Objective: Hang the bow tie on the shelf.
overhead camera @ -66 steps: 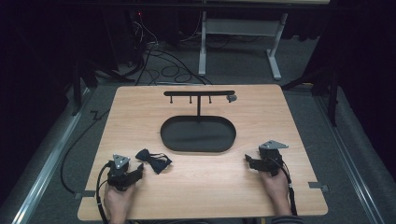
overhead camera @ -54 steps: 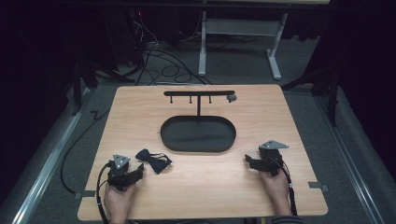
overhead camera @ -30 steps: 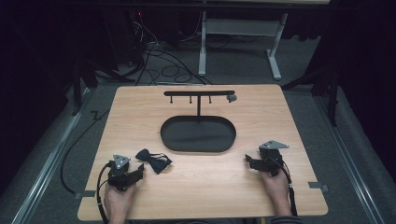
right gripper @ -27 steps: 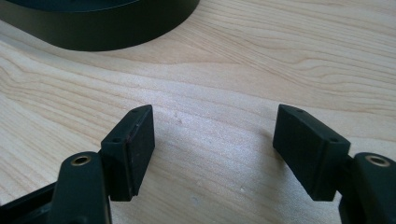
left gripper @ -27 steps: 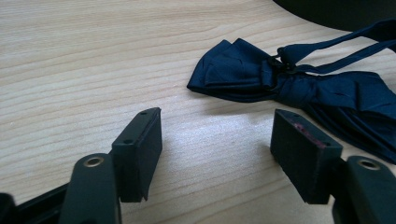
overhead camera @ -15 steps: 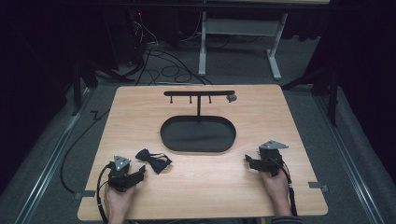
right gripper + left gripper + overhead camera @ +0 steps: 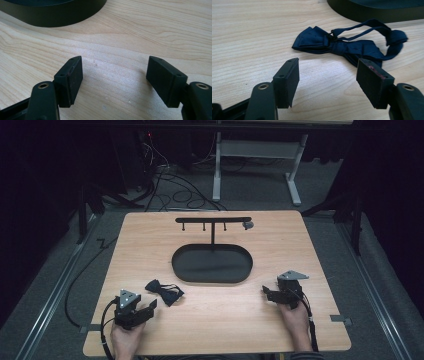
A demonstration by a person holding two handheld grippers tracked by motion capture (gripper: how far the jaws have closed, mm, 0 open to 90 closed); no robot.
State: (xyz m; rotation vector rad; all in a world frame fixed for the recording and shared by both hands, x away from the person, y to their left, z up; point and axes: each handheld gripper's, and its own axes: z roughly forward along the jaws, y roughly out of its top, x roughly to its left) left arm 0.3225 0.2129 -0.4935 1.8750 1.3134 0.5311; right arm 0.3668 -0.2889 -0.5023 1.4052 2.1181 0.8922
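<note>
Below my high camera sits a light wooden table (image 7: pixel 300 245), nearly square, with dark floor and cables beyond its far edge. Near the middle stands a black oval tray (image 7: pixel 212 264), and from its far side rises a thin T-shaped rack (image 7: pixel 213 220) with small hooks under the bar. Bare wood runs wide on both sides of the tray and all along the near edge. My right gripper (image 7: pixel 270 293) rests on the wood near the tray's right end, close to the table's right near corner, jaws spread wide over bare wood. My left gripper (image 7: pixel 148 306) lies toward the near left corner, jaws also wide apart, gripping nothing. Just beyond its tips, between it and the tray, lies a dark blue bow tie (image 7: pixel 342 45), flat on the wood, its strap looped toward the tray's wall.
</note>
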